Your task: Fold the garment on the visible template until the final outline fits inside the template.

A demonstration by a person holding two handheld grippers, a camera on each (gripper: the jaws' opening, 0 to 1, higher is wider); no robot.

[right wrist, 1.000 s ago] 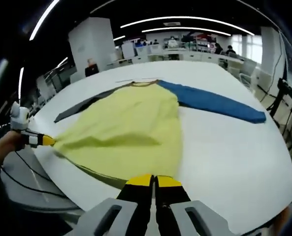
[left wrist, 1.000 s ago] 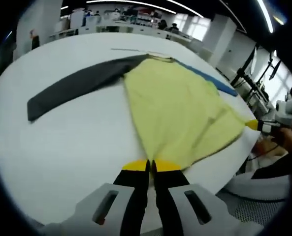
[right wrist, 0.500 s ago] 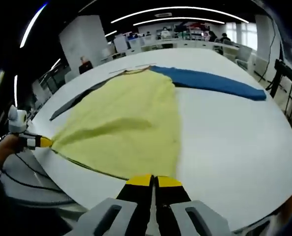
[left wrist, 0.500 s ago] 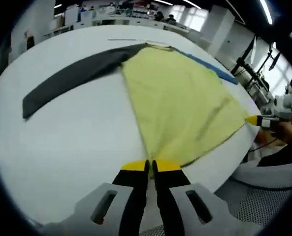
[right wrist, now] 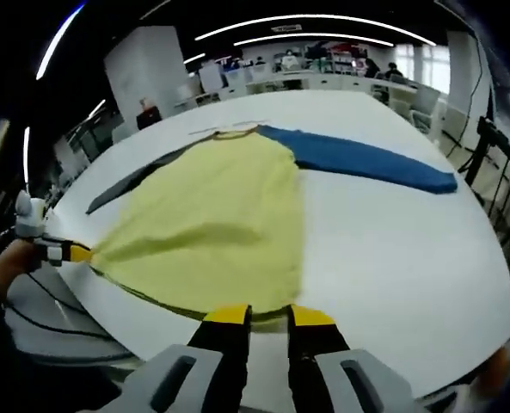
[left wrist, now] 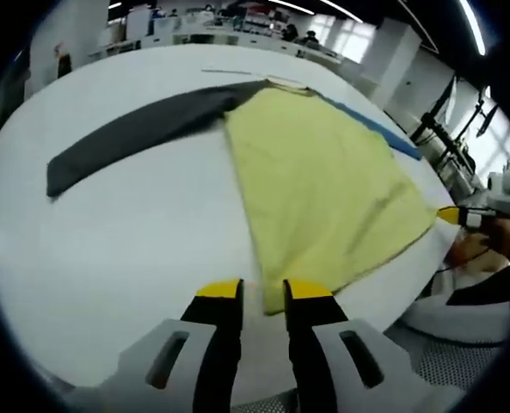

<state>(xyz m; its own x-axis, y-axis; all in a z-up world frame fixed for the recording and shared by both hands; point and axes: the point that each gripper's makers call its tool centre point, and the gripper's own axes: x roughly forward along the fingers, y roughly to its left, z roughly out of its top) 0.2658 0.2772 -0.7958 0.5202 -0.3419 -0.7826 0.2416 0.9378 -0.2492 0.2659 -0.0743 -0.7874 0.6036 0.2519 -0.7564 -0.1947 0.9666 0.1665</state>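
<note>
Garment flat on desk, both tongs released.
Yellow-bodied garment (left wrist: 323, 181) lies spread on white desk (left wrist: 125, 232), grey sleeve (left wrist: 134, 133) and blue sleeve (right wrist: 366, 161) out; left tongs (left wrist: 261, 290) and right tongs (right wrist: 269, 315) gape at its hem corners.

No text, label, brand, number or sign can be read in either view. The garment (left wrist: 323, 181) and the white table (left wrist: 117, 249) under it carry no legible marking, and the background beyond the table is too blurred.
</note>
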